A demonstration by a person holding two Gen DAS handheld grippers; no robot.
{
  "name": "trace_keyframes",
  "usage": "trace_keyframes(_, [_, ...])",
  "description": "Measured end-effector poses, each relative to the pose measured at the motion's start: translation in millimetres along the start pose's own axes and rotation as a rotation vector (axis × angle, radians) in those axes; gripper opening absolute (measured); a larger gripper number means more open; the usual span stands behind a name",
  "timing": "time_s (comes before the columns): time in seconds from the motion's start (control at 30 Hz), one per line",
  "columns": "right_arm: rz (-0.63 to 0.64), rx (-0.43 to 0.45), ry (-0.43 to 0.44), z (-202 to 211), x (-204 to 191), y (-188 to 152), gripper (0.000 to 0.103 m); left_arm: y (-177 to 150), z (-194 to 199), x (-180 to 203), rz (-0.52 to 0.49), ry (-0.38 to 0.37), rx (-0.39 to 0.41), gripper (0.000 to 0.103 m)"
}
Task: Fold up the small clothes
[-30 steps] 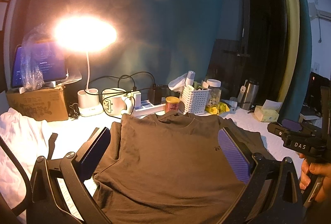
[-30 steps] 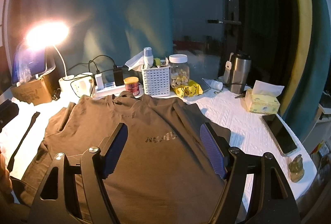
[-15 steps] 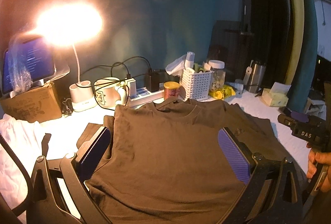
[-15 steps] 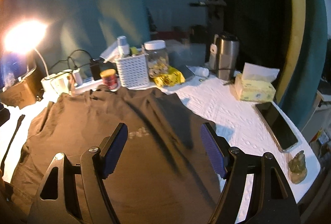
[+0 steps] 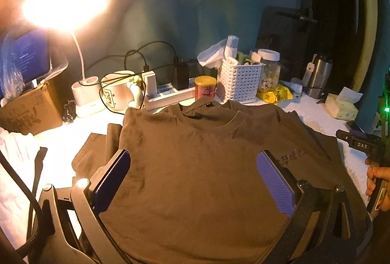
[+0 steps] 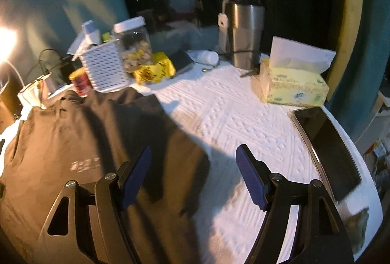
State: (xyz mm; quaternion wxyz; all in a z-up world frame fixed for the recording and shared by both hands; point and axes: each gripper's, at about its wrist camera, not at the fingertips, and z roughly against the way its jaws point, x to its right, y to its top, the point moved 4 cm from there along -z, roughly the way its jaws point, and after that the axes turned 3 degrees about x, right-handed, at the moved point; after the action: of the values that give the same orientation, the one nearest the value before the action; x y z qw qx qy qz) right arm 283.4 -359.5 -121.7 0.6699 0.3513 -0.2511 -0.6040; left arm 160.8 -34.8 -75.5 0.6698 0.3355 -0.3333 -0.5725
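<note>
T-shirt: a brown T-shirt [image 5: 195,166] lies spread flat on the white tablecloth [image 6: 243,117], collar toward the back of the table, a small pale print on its chest
Left gripper: the left gripper [image 5: 193,181] hangs over the middle of the shirt, its purple-padded jaws spread wide with nothing between them
Right gripper: the right gripper [image 6: 193,176] sits over the shirt's right edge, jaws wide apart and empty; one finger is above the brown cloth, the other above bare tablecloth
Hand: a hand [image 5: 377,186] grips the right gripper's handle at the edge of the left wrist view
Back of table: lit desk lamp [image 5: 65,3], mug [image 5: 117,91], power strip [image 5: 168,95], red tin [image 5: 205,87], white basket [image 5: 240,83], glass jar [image 6: 132,44]
Right side: steel tumbler [image 6: 243,32], tissue box [image 6: 292,83], phone [image 6: 326,149] lying flat near the table edge
</note>
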Motion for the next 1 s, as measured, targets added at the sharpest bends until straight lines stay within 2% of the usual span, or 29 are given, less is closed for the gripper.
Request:
trace_keyframes(0.2, [-0.040,-0.090,0.021,-33,14,-4,0.076,-1,-17,-3,0.005,0.017,-0.033,0.102])
trace_keyframes(0.33, [-0.029,-0.149,0.031,-45,10,-13,0.056,-4,-24,-4,0.012,0.008,-0.057,0.102])
trace_keyframes(0.4, [-0.007,-0.147,0.022,-47,5,-15,0.042,-6,-25,-5,0.011,0.002,-0.062,0.102])
trace_keyframes(0.43, [0.004,-0.149,0.024,-47,3,-15,0.030,-6,-25,-5,0.015,-0.002,-0.065,0.102])
trace_keyframes(0.47, [0.009,-0.154,0.042,-48,0,-15,0.012,-7,-25,-5,0.019,-0.008,-0.068,0.102])
trace_keyframes(0.53, [0.016,-0.160,0.071,-47,-5,-14,0.009,-8,-25,-6,0.026,-0.015,-0.070,0.102])
trace_keyframes(0.6, [0.047,-0.130,0.066,-40,-12,-9,0.008,-7,-22,-7,0.032,-0.023,-0.064,0.102])
trace_keyframes(0.8, [0.083,-0.041,0.123,-12,-38,9,0.008,-9,-15,-12,0.044,-0.048,-0.056,0.102])
trace_keyframes(1.0, [0.184,0.008,0.201,12,-81,7,0.008,-13,-3,-23,0.060,-0.062,-0.040,0.102])
